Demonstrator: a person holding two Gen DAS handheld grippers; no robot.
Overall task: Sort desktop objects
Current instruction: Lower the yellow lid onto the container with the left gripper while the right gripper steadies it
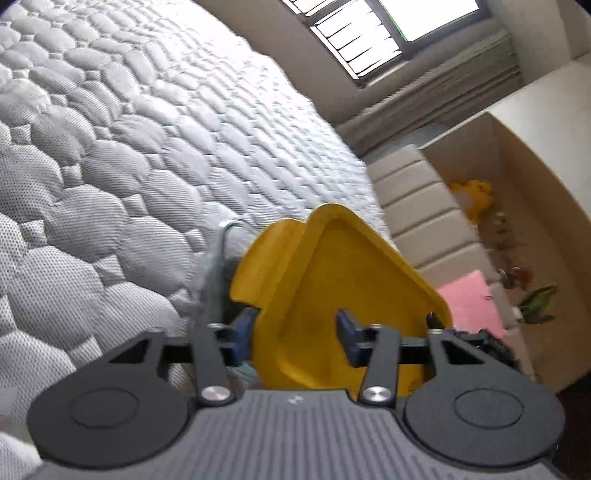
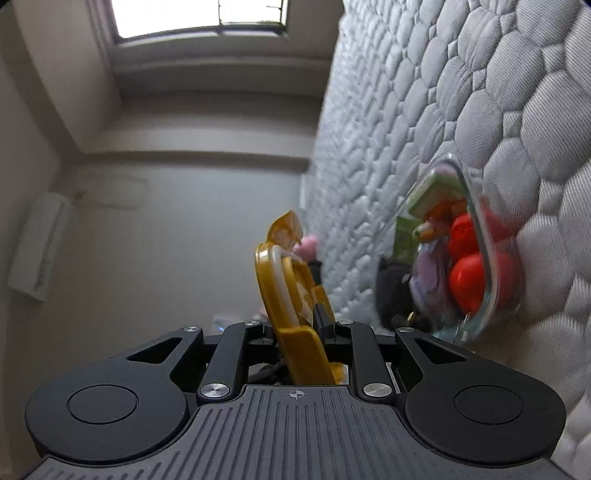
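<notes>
Right hand-held gripper [image 2: 297, 325] pads hidden behind yellow lid [image 2: 295, 314].

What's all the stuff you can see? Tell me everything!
Yellow lid: one, yellow plastic, between the left claw's pads, which stand apart.
Mattress: one, white-grey quilted, under everything.
Clear container: one, see-through, on the mattress, full of small things.
Red balls: two at least, inside the container.
Green packet: one, at the container's top.
Cardboard box: one, brown, beside the bed, toys inside.
Pink sheet: one, by the box.
Window: one, bright, far wall.
Left claw: one, black, open.
Right claw: one, black, pinching the yellow lid's edge.
</notes>
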